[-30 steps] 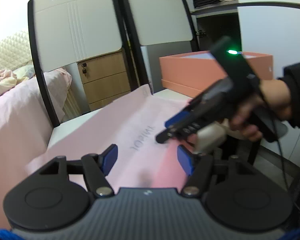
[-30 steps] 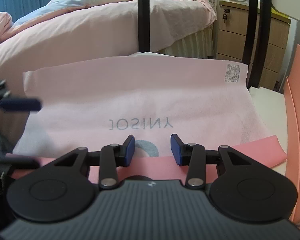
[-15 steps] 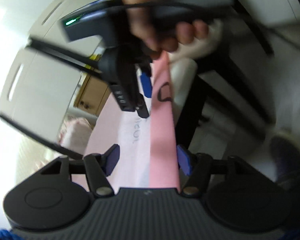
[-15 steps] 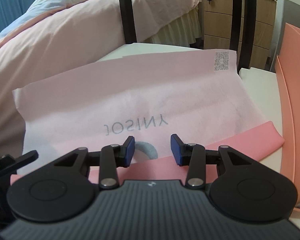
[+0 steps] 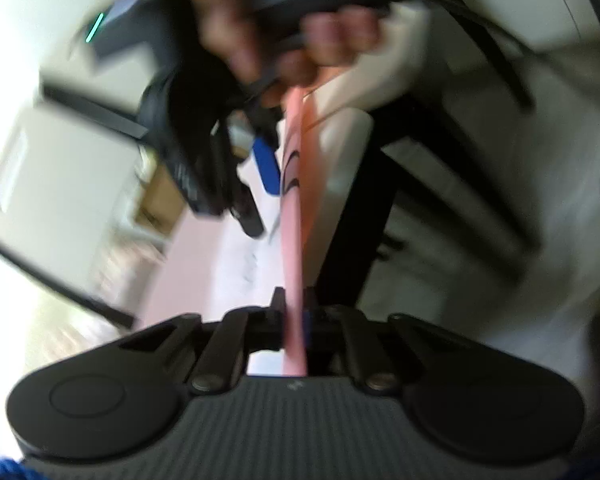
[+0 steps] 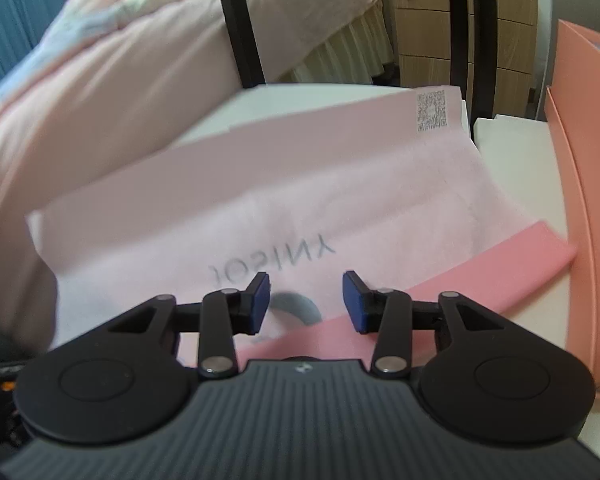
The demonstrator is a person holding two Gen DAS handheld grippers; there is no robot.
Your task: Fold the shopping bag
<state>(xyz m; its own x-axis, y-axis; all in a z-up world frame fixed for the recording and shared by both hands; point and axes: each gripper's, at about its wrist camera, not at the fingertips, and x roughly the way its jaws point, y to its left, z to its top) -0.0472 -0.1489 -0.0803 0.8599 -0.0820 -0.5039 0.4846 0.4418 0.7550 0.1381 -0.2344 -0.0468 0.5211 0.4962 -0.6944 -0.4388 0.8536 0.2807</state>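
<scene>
Gripping with my left gripper (image 5: 294, 312), I have just closed its jaws on the darker pink band that runs along the near edge of the shopping bag (image 6: 284, 200); the band stands pinched edge-on between the pads, so I judge I hold it there to lift that edge and carry it over for the fold. Behind everything a bed (image 6: 112, 80) with pink covers sits beyond the far edge of the table (image 6: 508, 140), and a wooden drawer unit (image 6: 464, 28) stands past the dark chair posts. On the table's right edge rests a salmon-coloured box (image 6: 588, 184), close to the bag's right corner, which leaves the middle of the white top as my working surface. Spread flat across it lies the bag, pale pink, its printed lettering facing up and reading reversed from my side, a small square code near its far right corner. My right gripper (image 6: 305, 300) hovers over the near edge with its jaws apart, having just opened a little more, the band below them but not pinched; I judge it is lined up to take the same edge further along, so both ends rise together. In the left view my hand (image 5: 260, 36) on that tool is blurred.
</scene>
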